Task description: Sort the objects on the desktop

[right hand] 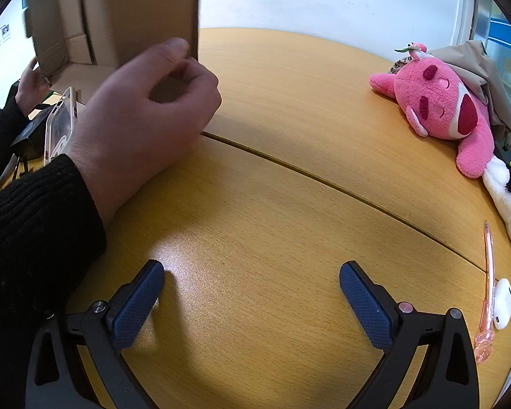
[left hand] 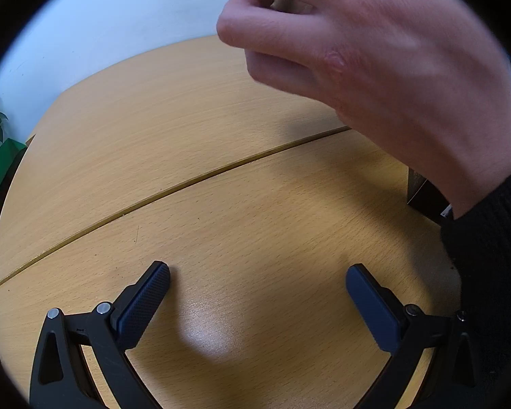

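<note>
Up front, a hand [right hand: 143,109] pinches the tan cardboard box [right hand: 136,10] — upright.

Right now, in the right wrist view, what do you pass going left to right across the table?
Phone in a white case → bare hand gripping the cardboard box flap → pink plush toy → pink pen → white earbud case.

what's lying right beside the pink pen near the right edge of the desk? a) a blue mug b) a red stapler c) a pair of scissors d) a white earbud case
d: in the right wrist view a small white earbud case lies against the pink pen on the wooden desk.
</note>
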Tool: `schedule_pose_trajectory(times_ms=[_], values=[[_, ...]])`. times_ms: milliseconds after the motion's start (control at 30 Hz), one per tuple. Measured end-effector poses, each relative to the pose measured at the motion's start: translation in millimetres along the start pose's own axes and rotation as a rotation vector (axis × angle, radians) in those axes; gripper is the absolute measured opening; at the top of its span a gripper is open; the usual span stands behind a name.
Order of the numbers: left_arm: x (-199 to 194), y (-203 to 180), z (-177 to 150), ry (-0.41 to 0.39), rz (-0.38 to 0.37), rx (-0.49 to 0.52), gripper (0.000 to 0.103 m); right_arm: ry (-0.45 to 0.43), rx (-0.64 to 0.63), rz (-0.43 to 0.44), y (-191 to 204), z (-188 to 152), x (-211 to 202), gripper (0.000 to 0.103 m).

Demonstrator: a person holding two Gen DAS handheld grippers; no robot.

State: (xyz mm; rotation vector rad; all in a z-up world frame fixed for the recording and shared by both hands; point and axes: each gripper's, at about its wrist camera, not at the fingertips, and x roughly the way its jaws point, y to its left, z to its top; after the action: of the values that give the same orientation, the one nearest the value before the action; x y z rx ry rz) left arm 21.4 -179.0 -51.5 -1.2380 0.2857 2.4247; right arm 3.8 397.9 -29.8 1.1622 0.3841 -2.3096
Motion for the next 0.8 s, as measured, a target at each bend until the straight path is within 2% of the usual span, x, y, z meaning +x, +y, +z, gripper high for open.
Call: schedule_pose_trajectory(times_ms=[800], values=[[2.0, -1.8, -0.7, 0.0, -0.001, 0.0, 0.103, -0.001, -0.004, 0.003, -1.5, 1.0, 0.0, 0.103]])
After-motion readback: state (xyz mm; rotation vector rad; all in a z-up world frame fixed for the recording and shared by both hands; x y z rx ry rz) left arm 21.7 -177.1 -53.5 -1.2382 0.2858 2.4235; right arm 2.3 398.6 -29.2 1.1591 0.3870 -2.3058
